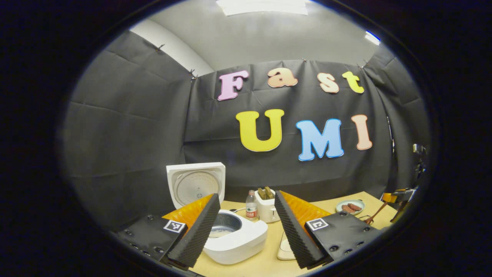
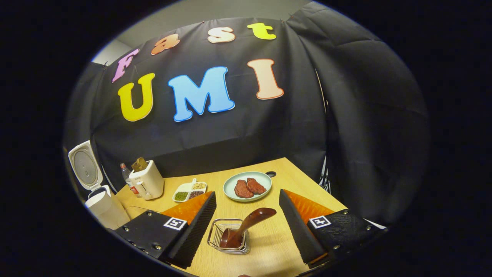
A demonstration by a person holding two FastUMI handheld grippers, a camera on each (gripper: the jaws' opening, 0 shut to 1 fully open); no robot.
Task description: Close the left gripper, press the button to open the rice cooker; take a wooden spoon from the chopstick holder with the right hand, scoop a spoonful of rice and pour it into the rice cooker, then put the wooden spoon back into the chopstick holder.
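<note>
On the wooden table, as it stands:

Left gripper (image 1: pixel 246 227): fingers spread wide apart, nothing between them, held above the table (image 1: pixel 246 265) and facing the booth's back wall.
Rice cooker (image 1: pixel 235 240): just beyond the left finger, partly hidden by it; white body, lid (image 1: pixel 196 184) standing upright and open at the back, the inner pot (image 1: pixel 225 225) in view with a pale layer at its bottom. In the right gripper view it sits at the far left edge of the table (image 2: pixel 100 206), lid up.
Water bottle (image 1: pixel 251 209): behind the cooker, just beside the toaster (image 1: pixel 268 209), which has two brown slices standing in its slots.
Pale flat thing (image 1: pixel 284 248): lying on the table near the right finger of the left gripper; I cannot tell what it is.
Right gripper (image 2: pixel 248 227): fingers open wide, clamped on nothing, hanging over the near part of the table.
Wooden spoon (image 2: pixel 246 225): resting in the wire holder (image 2: pixel 230 240) between the two fingers, touched by neither; bowl end down in the holder, handle leaning up toward the right.
Plate (image 2: pixel 248 186): farther back, pale, with two reddish pieces of meat on it.
Divided dish (image 2: pixel 190 191): left of the plate, with green, dark and pale grains in separate compartments.
</note>
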